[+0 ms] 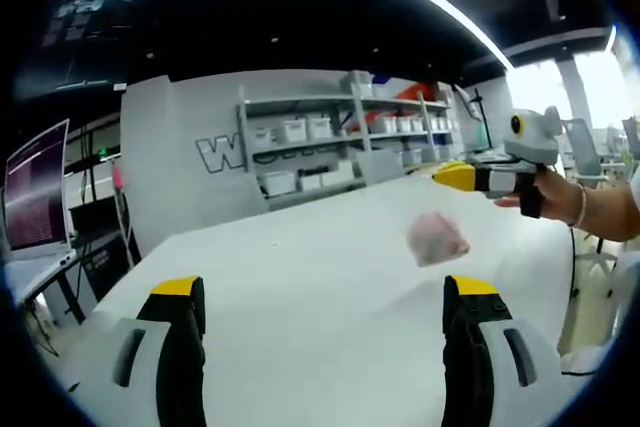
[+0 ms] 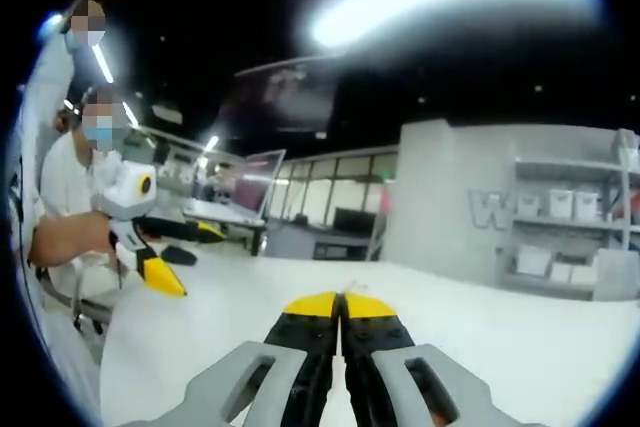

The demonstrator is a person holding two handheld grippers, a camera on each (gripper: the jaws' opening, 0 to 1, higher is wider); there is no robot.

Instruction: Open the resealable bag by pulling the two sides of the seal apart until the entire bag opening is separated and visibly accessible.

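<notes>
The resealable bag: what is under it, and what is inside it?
The resealable bag lies on the white table, with nothing else beneath it that I can see. Something pinkish shows through it, too blurred to identify.

Bag (image 1: 437, 237) on table (image 1: 300, 287) (seemingly mid-table)

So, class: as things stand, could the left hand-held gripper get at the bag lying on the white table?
Probably yes. The left hand-held gripper is open, and bare table lies between it and the bag. The right hand-held gripper hovers beyond, not blocking.
</notes>
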